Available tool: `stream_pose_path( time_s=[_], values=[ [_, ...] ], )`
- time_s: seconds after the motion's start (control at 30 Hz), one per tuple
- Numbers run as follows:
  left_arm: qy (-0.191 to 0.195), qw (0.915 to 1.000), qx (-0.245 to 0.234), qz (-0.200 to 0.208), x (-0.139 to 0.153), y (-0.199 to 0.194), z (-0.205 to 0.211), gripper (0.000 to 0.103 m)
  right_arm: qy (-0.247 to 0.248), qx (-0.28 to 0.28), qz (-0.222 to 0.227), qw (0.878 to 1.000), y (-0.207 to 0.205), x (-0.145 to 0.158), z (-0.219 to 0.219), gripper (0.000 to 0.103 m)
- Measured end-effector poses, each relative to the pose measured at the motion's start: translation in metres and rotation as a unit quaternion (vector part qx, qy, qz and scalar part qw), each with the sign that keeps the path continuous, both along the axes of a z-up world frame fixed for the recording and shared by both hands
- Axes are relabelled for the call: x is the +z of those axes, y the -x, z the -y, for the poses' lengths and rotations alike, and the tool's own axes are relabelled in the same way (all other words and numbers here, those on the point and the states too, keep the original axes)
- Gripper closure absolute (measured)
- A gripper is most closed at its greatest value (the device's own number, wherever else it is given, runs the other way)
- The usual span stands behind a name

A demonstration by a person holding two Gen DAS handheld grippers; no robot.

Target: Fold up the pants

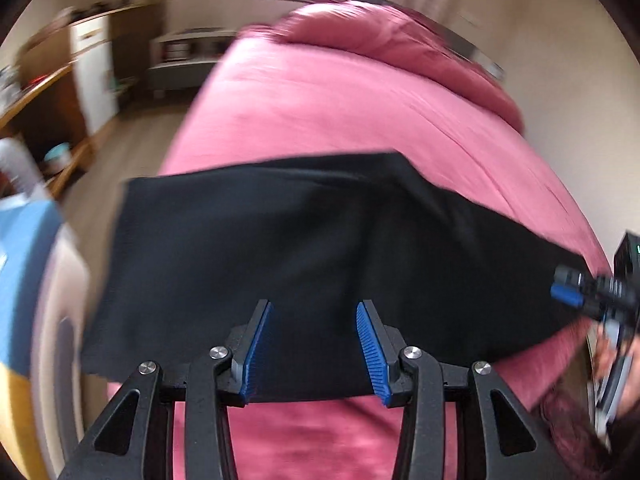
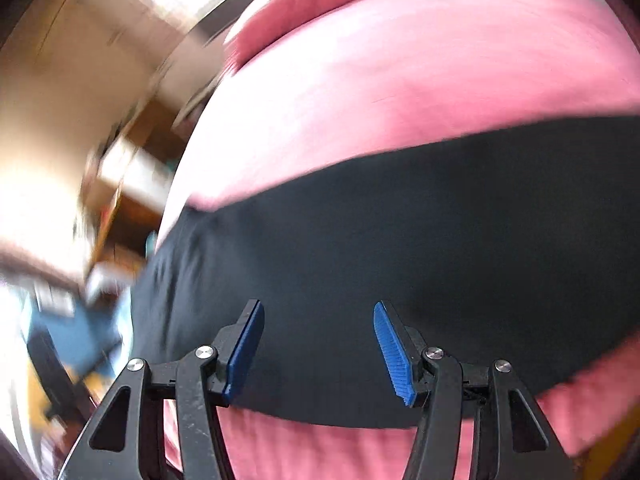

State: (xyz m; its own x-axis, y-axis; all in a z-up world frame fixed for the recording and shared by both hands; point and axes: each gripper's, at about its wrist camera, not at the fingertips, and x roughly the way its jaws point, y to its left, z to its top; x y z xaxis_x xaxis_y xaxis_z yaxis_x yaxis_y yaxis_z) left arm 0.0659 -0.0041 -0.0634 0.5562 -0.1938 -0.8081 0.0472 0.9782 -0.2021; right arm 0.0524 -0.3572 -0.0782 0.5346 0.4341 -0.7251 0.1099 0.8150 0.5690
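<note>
Black pants (image 1: 304,240) lie flat across a pink bed, stretched left to right; they also fill the middle of the right wrist view (image 2: 400,240). My left gripper (image 1: 314,312) is open and empty, its blue pads above the pants' near edge. My right gripper (image 2: 318,312) is open and empty above the pants' near edge. The right gripper also shows at the far right of the left wrist view (image 1: 568,292), by the pants' right end. Both views are blurred by motion.
The pink bed cover (image 1: 340,100) runs far back to a pink pillow (image 1: 380,36). Wooden floor (image 1: 132,136), a wooden desk (image 1: 36,96) and a white cabinet (image 1: 94,76) are left of the bed. A blue and yellow blurred object (image 1: 24,280) is at the left edge.
</note>
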Motion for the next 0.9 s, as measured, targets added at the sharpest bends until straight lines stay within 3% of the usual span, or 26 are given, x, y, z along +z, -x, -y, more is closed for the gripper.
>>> stream_pose_path(
  time_s=[0.03,0.2,0.33,0.6,0.9],
  values=[
    [0.0,0.9999,-0.013,-0.004,-0.003,-0.002,0.01,0.059,-0.011,-0.046,-0.003,0.999,0.01,-0.001,0.034,0.045],
    [-0.001,0.998,-0.056,-0.029,-0.02,-0.012,0.045,0.059,-0.047,-0.175,-0.008,0.983,0.061,-0.01,0.137,0.045],
    [-0.007,0.9965,-0.07,-0.044,-0.03,-0.015,0.056,0.059,-0.082,-0.28,-0.007,0.957,0.104,-0.028,0.205,0.05],
    [-0.02,0.9946,-0.081,-0.063,-0.038,-0.022,0.073,0.059,-0.14,-0.36,-0.004,0.923,0.126,-0.063,0.281,0.065],
    [-0.042,0.9926,-0.08,-0.081,-0.052,-0.044,0.094,0.058,-0.156,-0.378,0.009,0.913,0.103,-0.078,0.301,0.067]
  ],
)
